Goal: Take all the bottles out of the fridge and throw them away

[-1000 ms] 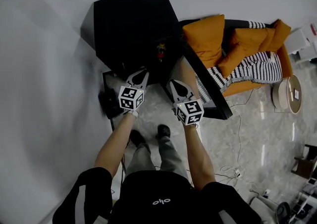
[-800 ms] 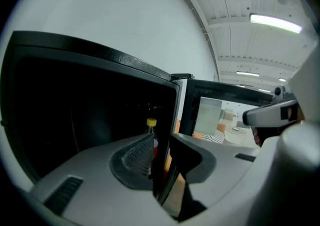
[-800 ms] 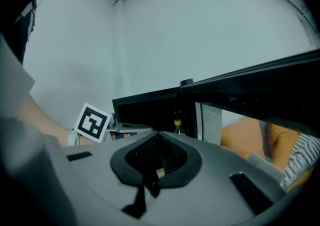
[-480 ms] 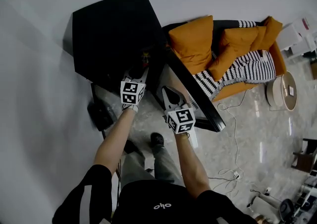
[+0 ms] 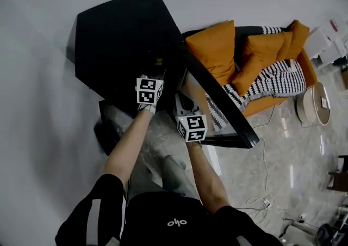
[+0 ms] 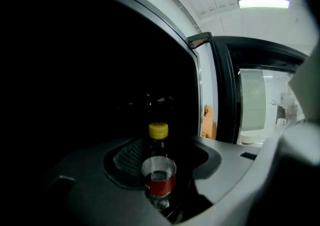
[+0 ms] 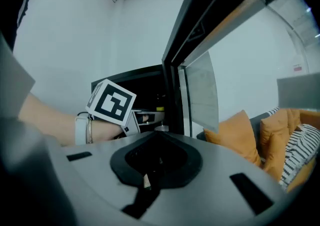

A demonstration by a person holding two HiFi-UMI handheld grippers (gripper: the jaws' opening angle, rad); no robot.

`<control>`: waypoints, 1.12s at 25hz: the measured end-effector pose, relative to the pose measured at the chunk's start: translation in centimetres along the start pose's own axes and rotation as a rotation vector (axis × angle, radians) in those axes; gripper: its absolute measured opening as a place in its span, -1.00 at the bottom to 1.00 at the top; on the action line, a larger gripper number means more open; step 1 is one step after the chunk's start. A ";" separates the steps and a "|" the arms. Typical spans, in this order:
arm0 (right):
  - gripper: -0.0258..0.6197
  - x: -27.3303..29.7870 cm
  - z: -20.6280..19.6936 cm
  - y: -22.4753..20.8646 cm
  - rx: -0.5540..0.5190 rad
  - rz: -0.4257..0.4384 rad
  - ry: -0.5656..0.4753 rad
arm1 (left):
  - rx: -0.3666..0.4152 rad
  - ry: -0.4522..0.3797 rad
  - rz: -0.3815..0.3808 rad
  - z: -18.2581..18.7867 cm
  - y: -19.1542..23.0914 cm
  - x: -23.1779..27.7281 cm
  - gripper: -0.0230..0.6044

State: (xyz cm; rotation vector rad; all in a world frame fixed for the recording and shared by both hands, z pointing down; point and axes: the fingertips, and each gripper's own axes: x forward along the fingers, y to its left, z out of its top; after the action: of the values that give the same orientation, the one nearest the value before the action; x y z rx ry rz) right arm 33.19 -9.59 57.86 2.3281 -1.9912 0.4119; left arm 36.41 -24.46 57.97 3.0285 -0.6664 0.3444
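Bottle (image 6: 159, 182) in black fridge (image 5: 119, 32) stands between just-opening left tongs (image 6: 162, 156); right tongs (image 7: 160, 132) pressed together above marble floor (image 5: 255, 179).

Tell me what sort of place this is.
Probably a home living room: a sofa with orange cushions, a black fridge standing open beside it, and a glossy tiled floor.

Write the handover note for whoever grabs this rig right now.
Left claw: open, jaws have just been opening, reaching into the black fridge. The dark bottle with a yellow cap and red label stands between the jaws, not yet gripped.
Right claw: shut, empty, beside the open fridge door.
Done: door open, left claw lined up.
Left: grip the bottle, take it out, throw it away, then check the dark interior for more. No bin in view.
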 end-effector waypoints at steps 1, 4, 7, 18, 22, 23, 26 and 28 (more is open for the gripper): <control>-0.89 0.4 -0.4 -0.1 0.002 -0.005 -0.002 | 0.005 0.000 0.000 -0.1 0.0 0.2 -0.36; -0.89 1.3 -1.0 -0.3 0.007 -0.006 -0.013 | 0.022 0.005 -0.007 -0.4 0.1 0.8 -0.36; -0.89 1.9 -1.3 -0.5 0.009 -0.003 -0.022 | 0.024 0.007 -0.015 -0.6 0.4 1.4 -0.36; -0.89 2.2 -2.4 -1.6 0.003 0.002 -0.036 | 0.056 -0.012 -0.018 -0.5 0.6 3.2 -0.36; -0.89 2.1 -2.5 -1.7 -0.012 0.012 -0.047 | 0.065 -0.026 -0.025 -0.5 0.4 3.0 -0.38; -0.89 2.1 -2.6 -1.8 -0.010 0.012 -0.049 | 0.068 -0.029 -0.026 -0.5 0.3 2.9 -0.39; -0.89 2.0 -2.6 -1.8 -0.002 0.016 -0.047 | 0.078 -0.032 -0.020 -0.3 0.3 2.5 -0.42; -0.89 1.8 -2.5 -1.7 0.000 0.024 -0.047 | 0.080 -0.035 -0.015 -0.2 0.4 2.2 -0.43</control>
State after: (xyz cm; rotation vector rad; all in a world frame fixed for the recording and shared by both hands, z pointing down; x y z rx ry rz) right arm 34.69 -10.51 60.89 2.3376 -2.0415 0.3623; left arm 38.13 -25.74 58.63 3.1206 -0.6466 0.3269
